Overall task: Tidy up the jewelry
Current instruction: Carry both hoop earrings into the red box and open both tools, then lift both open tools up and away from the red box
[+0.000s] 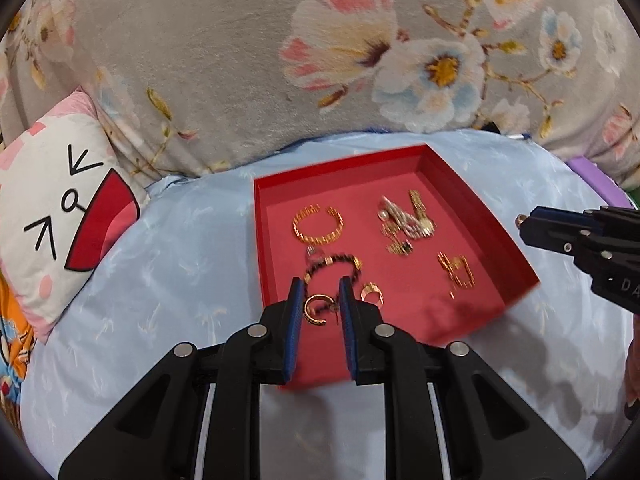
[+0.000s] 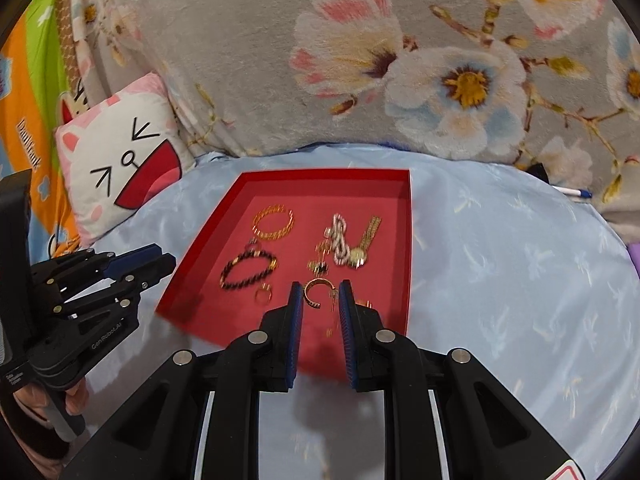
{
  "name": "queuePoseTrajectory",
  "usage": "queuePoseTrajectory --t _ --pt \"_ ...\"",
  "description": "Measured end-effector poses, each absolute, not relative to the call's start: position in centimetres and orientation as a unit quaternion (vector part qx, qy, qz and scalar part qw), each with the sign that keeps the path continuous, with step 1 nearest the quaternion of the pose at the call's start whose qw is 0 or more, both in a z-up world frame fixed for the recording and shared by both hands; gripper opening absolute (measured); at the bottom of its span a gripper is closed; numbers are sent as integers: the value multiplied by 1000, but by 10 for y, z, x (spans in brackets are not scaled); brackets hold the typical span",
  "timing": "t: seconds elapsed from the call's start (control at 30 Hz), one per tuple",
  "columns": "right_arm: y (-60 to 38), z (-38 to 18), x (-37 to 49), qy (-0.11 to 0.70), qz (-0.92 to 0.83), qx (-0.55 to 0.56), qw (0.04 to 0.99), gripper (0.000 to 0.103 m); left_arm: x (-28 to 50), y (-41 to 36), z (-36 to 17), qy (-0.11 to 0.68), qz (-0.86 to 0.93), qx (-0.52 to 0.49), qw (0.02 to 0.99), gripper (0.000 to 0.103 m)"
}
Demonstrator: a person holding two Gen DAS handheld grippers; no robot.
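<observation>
A red tray lies on a light blue cushion and holds several jewelry pieces: a gold chain bracelet, a black-and-gold twisted bracelet, a gold hoop earring, a small ring, a watch with a pearl chain and gold drop earrings. My left gripper is open above the tray's near edge, its fingers framing the hoop. My right gripper is open and empty over the tray, also framing the hoop; it shows at the right of the left wrist view.
A grey floral blanket rises behind the cushion. A white cat-face pillow lies at the left. A pen lies at the cushion's far right. A purple object is at the right edge.
</observation>
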State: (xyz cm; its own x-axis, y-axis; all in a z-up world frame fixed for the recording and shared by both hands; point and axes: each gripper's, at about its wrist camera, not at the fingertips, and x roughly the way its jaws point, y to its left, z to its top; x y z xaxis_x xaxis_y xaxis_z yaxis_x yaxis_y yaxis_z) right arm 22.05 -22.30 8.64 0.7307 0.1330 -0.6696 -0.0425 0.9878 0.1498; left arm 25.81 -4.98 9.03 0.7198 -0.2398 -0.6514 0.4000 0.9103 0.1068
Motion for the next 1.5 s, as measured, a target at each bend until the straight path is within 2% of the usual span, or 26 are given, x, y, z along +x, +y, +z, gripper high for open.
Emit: queuePoseTrajectory --t 0.43,0.67,0.73,0.8,0.83,1.13,1.27,1.37,1.5 --pt "-233 64 362 423 21 81 902 17 389 -73 71 390 -142 103 904 18" --pt "-231 41 393 449 5 73 891 17 425 -84 53 413 -122 109 896 19" --pt "-234 39 395 449 3 77 890 18 428 -83 52 414 -117 108 896 22" --pt "-237 39 394 444 1 82 892 19 429 -82 51 410 -111 108 899 31" --pt "-238 40 394 441 0 83 894 19 429 -81 51 408 -109 105 900 32" --pt "-241 55 355 412 11 88 907 22 404 -67 64 391 -115 91 909 33" --pt "-238 64 316 391 9 81 917 33 370 -55 76 372 -116 97 916 35" --pt "-231 70 279 373 3 63 926 39 338 -47 83 361 -122 94 920 42" --pt "-215 73 234 354 -8 31 935 45 295 -38 86 349 -121 89 925 42"
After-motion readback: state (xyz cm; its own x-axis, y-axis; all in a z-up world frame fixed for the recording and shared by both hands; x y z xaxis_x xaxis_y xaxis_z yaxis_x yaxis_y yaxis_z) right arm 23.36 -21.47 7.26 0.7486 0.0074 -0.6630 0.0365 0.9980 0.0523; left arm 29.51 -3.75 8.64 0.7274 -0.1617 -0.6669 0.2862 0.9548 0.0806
